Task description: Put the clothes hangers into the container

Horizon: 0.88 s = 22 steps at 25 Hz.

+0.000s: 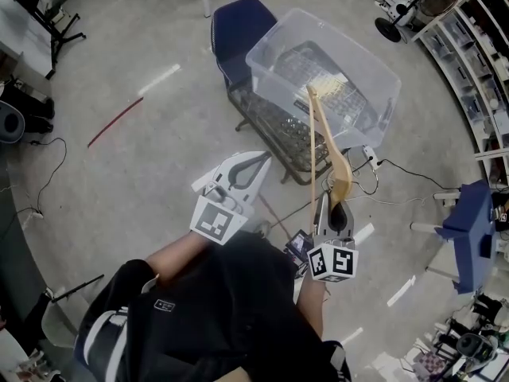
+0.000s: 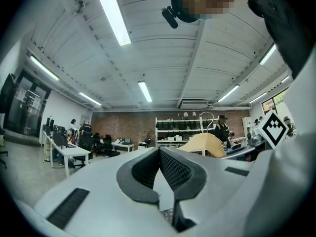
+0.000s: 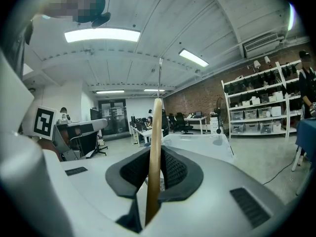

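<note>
A clear plastic container (image 1: 374,74) stands on a blue chair (image 1: 238,22) ahead of me. My right gripper (image 1: 335,203) is shut on a wooden clothes hanger (image 1: 324,138). The hanger rises from the jaws toward the container's near rim. In the right gripper view the hanger (image 3: 155,147) stands edge-on between the pads, its metal hook (image 3: 160,78) above, and the container (image 3: 202,143) lies just beyond. My left gripper (image 1: 264,157) hovers left of the hanger, shut, with nothing in it. Its view shows the hanger (image 2: 206,143) off to the right.
A dark wire rack (image 1: 278,134) lies on the floor under the chair. A power strip with cables (image 1: 371,162) sits to the right of it. A blue table (image 1: 469,221) and shelving (image 1: 487,46) line the right side.
</note>
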Available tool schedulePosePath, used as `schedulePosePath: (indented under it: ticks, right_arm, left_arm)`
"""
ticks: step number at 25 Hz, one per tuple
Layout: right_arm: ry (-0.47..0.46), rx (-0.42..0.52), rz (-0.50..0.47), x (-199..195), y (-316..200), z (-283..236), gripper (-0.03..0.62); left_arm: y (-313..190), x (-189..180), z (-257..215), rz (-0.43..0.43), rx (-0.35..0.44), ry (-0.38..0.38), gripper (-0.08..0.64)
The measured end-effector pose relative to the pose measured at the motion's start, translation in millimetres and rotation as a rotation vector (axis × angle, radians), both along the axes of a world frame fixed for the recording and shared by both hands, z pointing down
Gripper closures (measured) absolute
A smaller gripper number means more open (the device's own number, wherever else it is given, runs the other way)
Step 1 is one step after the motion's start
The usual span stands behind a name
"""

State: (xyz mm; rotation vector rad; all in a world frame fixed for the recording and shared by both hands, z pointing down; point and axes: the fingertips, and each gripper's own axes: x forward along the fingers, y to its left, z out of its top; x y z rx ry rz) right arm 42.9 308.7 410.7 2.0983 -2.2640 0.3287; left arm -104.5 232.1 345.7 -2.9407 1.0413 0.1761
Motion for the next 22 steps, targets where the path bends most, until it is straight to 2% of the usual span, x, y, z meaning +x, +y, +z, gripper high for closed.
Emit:
schedulePosePath:
  ticks: [16, 22]
  right_arm:
    - [0.025, 0.014, 0.062, -42.2, -18.1, -3.1, 0.523]
    - [0.017, 0.001, 0.055, -53.0, -29.8, 0.7, 0.523]
  left_arm:
    - [-26.2, -67.2, 1.7, 0.026, 0.005, 0.018, 0.535]
    - [-35.4, -79.3, 5.4, 0.017, -0.011, 0.028, 0.535]
